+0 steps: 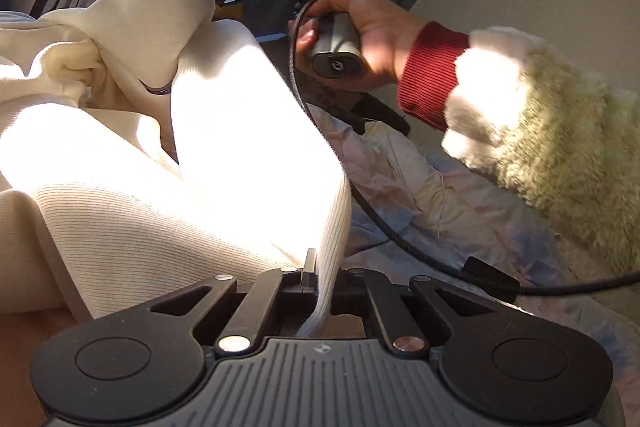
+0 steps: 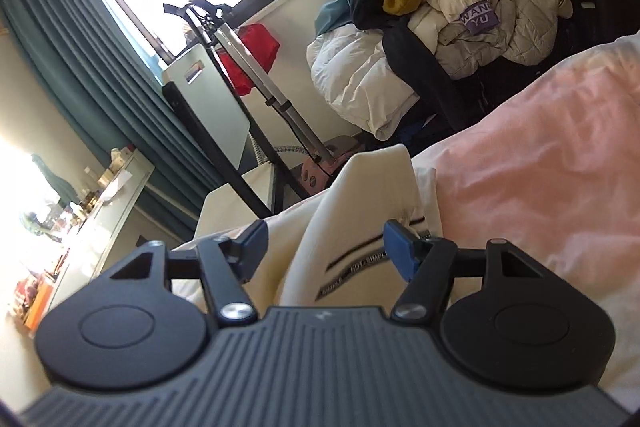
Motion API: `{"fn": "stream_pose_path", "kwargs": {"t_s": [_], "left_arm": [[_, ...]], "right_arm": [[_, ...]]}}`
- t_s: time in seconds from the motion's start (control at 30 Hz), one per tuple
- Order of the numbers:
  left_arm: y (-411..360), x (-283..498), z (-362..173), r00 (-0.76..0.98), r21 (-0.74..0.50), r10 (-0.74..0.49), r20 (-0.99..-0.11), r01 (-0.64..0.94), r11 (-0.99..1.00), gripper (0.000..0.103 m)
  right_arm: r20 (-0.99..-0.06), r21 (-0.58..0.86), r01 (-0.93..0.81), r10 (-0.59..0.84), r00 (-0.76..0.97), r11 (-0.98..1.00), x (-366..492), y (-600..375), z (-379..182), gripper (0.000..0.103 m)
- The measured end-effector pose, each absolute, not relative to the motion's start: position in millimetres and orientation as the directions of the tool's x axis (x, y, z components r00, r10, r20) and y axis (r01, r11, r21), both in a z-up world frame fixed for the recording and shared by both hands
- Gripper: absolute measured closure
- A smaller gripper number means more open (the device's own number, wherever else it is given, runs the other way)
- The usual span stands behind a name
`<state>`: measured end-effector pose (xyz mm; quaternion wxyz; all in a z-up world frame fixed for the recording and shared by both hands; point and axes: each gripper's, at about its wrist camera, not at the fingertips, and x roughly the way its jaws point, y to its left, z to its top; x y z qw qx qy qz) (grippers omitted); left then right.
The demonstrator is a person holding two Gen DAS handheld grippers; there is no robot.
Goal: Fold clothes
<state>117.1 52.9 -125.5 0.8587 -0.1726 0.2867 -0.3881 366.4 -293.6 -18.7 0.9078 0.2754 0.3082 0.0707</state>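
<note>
A cream ribbed knit garment (image 1: 160, 155) lies bunched over the bed in the left wrist view. My left gripper (image 1: 320, 279) is shut on a ribbed edge of it, which rises from the jaws. In the right wrist view my right gripper (image 2: 326, 251) is open, its blue pads (image 2: 400, 247) on either side of a raised cream fold (image 2: 360, 219) with a black printed stripe. The right gripper's handle (image 1: 336, 47), held by a hand, shows behind the garment in the left wrist view.
A pink and pastel bedspread (image 2: 540, 163) covers the bed. A pile of clothes (image 2: 460, 11) sits on a dark chair beyond it. A garment steamer stand (image 2: 248, 67), teal curtains (image 2: 100, 75) and a window stand at the back. A black cable (image 1: 400, 235) trails across the bed.
</note>
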Motion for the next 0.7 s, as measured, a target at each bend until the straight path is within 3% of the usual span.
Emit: {"fn": "stream_pose_path", "kwargs": {"t_s": [0.13, 0.2, 0.33, 0.5, 0.6, 0.7], "left_arm": [[67, 122, -131, 0.506, -0.574, -0.805, -0.31, 0.575, 0.582, 0.101], [73, 122, -133, 0.501, -0.583, -0.813, -0.295, 0.58, 0.569, 0.101], [79, 118, -131, 0.504, -0.576, -0.812, -0.295, 0.584, 0.572, 0.1], [85, 103, -124, 0.531, -0.533, -0.798, -0.285, 0.604, 0.593, 0.1], [91, 100, -120, 0.538, -0.524, -0.8, -0.265, 0.617, 0.588, 0.087], [92, 91, -117, 0.552, -0.511, -0.797, -0.243, 0.626, 0.589, 0.084]], "right_arm": [[-0.612, 0.478, 0.1, 0.249, 0.75, 0.873, 409, -280, -43, 0.058], [-0.617, 0.459, 0.099, 0.236, 0.75, 0.883, 413, -276, -50, 0.091], [-0.631, 0.37, 0.108, 0.164, 0.758, 0.923, 407, -275, -51, 0.096], [-0.544, 0.402, 0.11, 0.14, 0.828, 0.909, 364, -312, -18, 0.097], [-0.507, 0.423, 0.126, 0.119, 0.853, 0.897, 330, -340, 4, 0.097], [-0.464, 0.436, 0.163, 0.066, 0.883, 0.885, 290, -375, 26, 0.097]]}}
